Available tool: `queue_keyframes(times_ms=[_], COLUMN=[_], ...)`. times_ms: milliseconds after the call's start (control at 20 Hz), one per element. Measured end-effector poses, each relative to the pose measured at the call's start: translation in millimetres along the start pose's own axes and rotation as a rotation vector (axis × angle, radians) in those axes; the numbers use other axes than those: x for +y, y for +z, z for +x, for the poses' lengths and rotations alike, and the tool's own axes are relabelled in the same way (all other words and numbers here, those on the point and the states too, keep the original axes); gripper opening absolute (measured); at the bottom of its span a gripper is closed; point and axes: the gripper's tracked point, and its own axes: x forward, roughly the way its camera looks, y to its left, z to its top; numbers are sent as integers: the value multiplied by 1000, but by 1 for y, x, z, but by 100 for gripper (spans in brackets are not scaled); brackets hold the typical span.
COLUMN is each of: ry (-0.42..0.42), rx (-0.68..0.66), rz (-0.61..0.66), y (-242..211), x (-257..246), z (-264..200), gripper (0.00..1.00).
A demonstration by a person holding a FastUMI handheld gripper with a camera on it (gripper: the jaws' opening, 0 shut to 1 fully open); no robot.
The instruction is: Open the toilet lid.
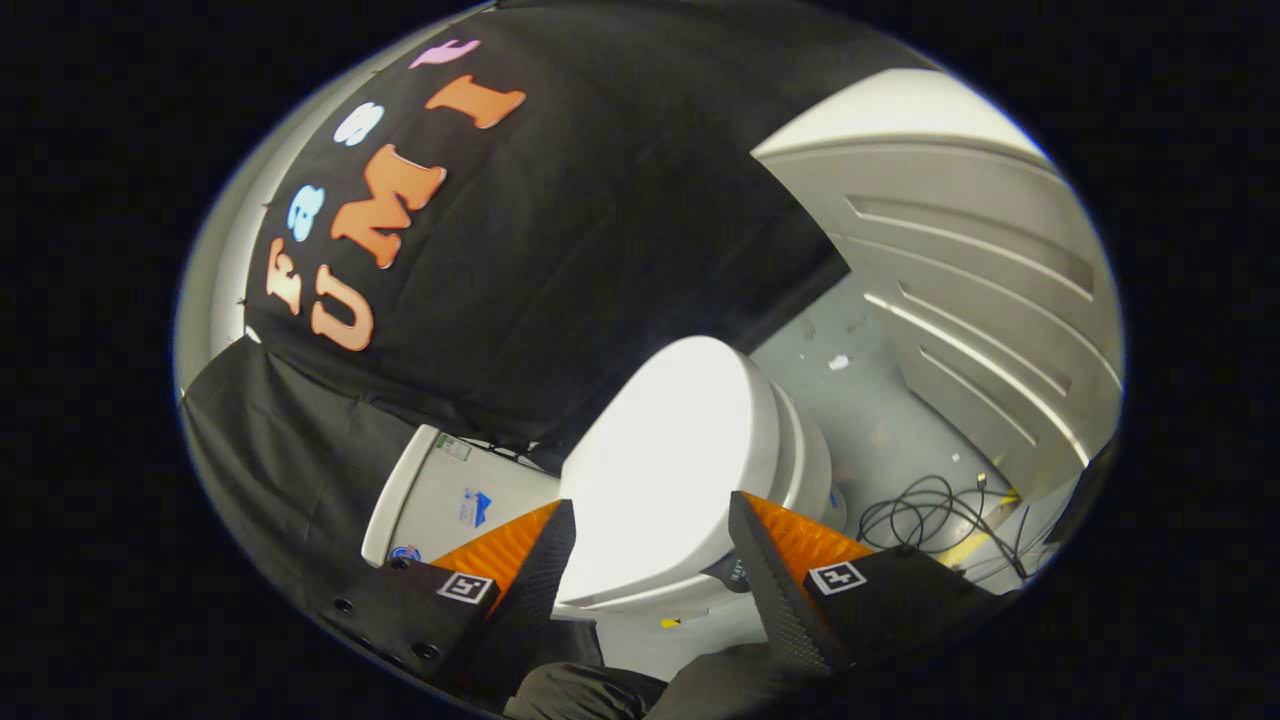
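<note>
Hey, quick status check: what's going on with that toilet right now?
Gripper open, fingers apart, nothing held. White plastic toilet lid down, just ahead between the fingers. Tangled black cable on the floor beside the toilet, off the approach.

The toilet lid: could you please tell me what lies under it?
The closed toilet lid covers the seat rim; the bowl's inside is hidden. The open hand-held gripper frames the lid without touching.

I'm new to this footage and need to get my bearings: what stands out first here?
The bright white toilet lid, closed, lies just ahead of the gripper, whose two orange-and-black fingers stand open with the lid's near edge in the gap between them. To one side of the toilet, black cables lie looped on the pale floor, below a ribbed white panel.
</note>
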Motion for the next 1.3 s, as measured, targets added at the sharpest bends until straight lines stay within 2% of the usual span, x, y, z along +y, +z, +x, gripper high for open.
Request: queue_keyframes(times_ms=[200,350,600,900,1000,1150,1300], ry=[-9,2,-30,-65,-71,-64,-74], rx=[143,117,245,353,378,393,415], rz=[166,275,422,438,425,428,428], y=[-45,-33,-67,-88,-93,-94,-95], x=[-38,-48,-66,-68,-67,-64,-67], z=[20,30,45,56,60,63,68], gripper=[99,98,98,96,81,74,72])
